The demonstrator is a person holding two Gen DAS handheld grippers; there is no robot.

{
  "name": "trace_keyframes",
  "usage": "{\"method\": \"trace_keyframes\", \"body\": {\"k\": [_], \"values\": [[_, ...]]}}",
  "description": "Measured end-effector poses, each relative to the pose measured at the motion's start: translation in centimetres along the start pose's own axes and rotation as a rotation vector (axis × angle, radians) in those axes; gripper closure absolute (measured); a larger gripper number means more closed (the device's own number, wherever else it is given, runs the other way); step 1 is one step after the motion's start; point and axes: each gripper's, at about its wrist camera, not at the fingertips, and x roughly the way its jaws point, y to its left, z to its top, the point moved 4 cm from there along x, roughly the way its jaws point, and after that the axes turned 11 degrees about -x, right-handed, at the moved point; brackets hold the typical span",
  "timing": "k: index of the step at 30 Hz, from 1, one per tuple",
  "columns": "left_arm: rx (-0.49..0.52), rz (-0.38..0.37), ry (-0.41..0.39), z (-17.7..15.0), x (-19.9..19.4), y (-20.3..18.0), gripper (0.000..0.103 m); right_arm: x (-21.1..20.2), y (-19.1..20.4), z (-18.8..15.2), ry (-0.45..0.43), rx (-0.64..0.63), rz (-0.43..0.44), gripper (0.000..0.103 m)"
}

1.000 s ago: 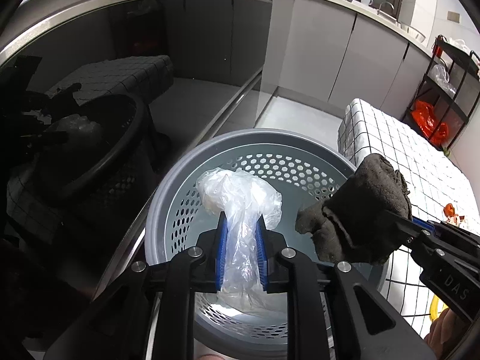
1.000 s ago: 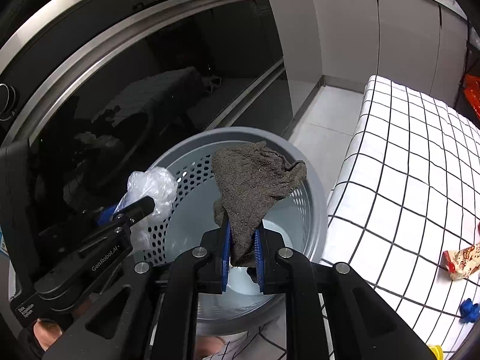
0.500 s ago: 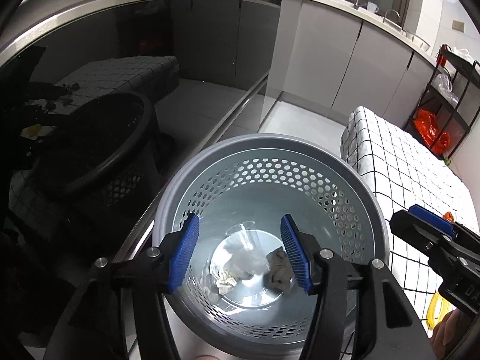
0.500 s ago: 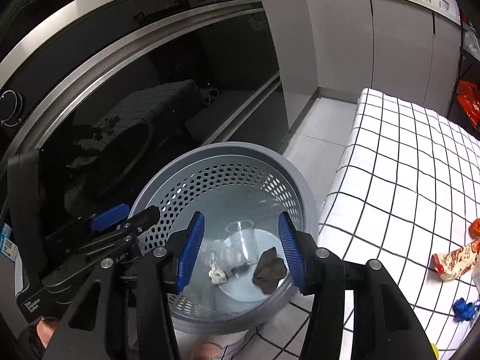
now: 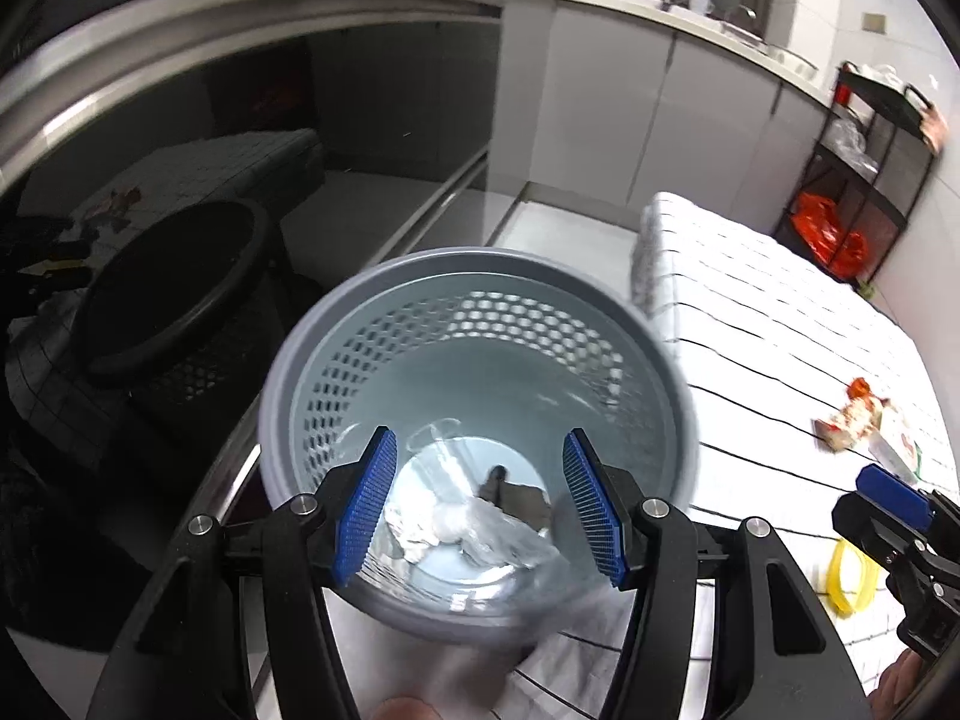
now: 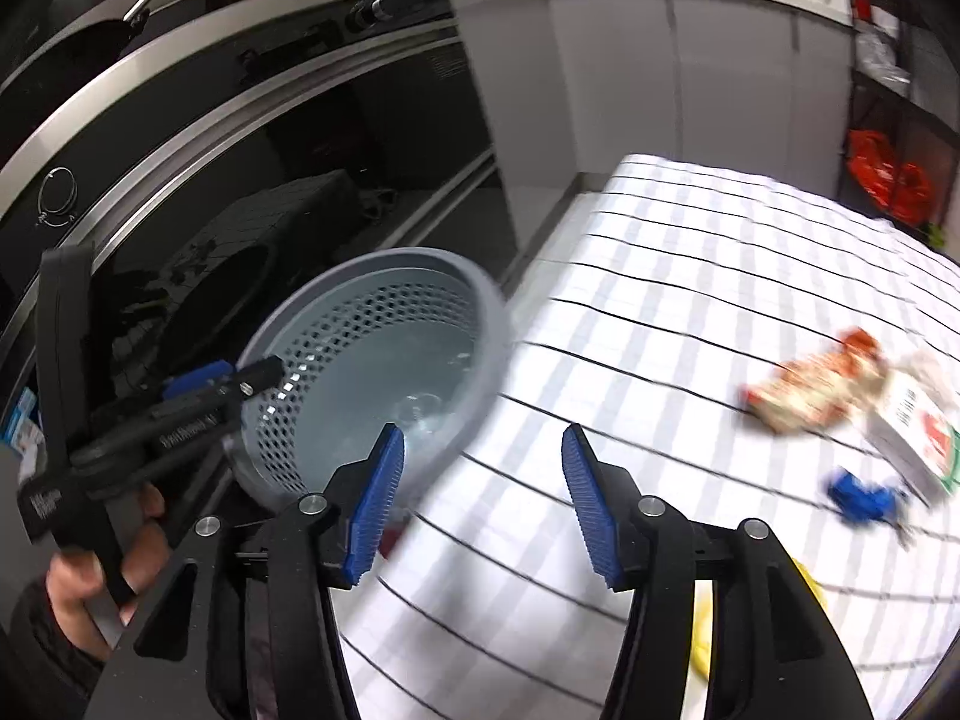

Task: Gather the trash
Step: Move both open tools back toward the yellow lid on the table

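We are between pickups: two pieces of trash have gone into the grey perforated bin (image 5: 474,324), which stands off the left edge of the checked tabletop (image 6: 660,312), beside a dark oven door (image 6: 270,180).

On the left, our left gripper (image 5: 478,501) hangs above the bin mouth, angled down into it. Its blue jaws have just been opening and now stand apart with nothing between them. Below them, on the bin floor, lie a crumpled clear plastic bag (image 5: 480,531), a dark rag (image 5: 519,498) and what looks like a clear cup.

To the right, our right gripper (image 6: 483,498) points down over the tabletop's left edge. Its jaws have just been opening too, and are empty.

Further right, towards the tabletop's right edge, more trash waits: a red snack wrapper (image 6: 816,390), a small carton (image 6: 918,426), a blue scrap (image 6: 864,498) and something yellow (image 6: 702,642) at the near edge. We judge the next move is to reach for these.
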Motion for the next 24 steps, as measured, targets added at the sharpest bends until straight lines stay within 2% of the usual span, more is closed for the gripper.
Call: {"method": "trace_keyframes", "body": {"k": [3,8,12,16,18,24], "values": [[0.011,-0.026,-0.015,-1.1,-1.8,-1.9,0.040,-2.8,-2.8,-2.4,-0.010,0.013,-0.057,0.048],[0.060,-0.073,-0.017,-4.2,-4.1,-6.4,0.037,-7.6,-8.4,-6.4,-0.037,0.045,-0.178,0.044],[0.112,-0.110,-0.012,-6.7,-5.1,-10.6,0.032,-9.6,-13.2,-8.8,-0.053,0.104,-0.246,0.044],[0.167,-0.135,0.011,-9.3,-5.5,-14.4,0.029,-10.8,-17.3,-10.1,-0.086,0.162,-0.275,0.044],[0.196,-0.138,0.015,-10.7,-5.6,-16.2,0.022,-11.3,-18.7,-10.5,-0.116,0.196,-0.273,0.044],[0.272,-0.136,0.036,-14.3,-5.3,-20.1,0.018,-12.5,-20.1,-11.9,-0.171,0.249,-0.219,0.044]]}}
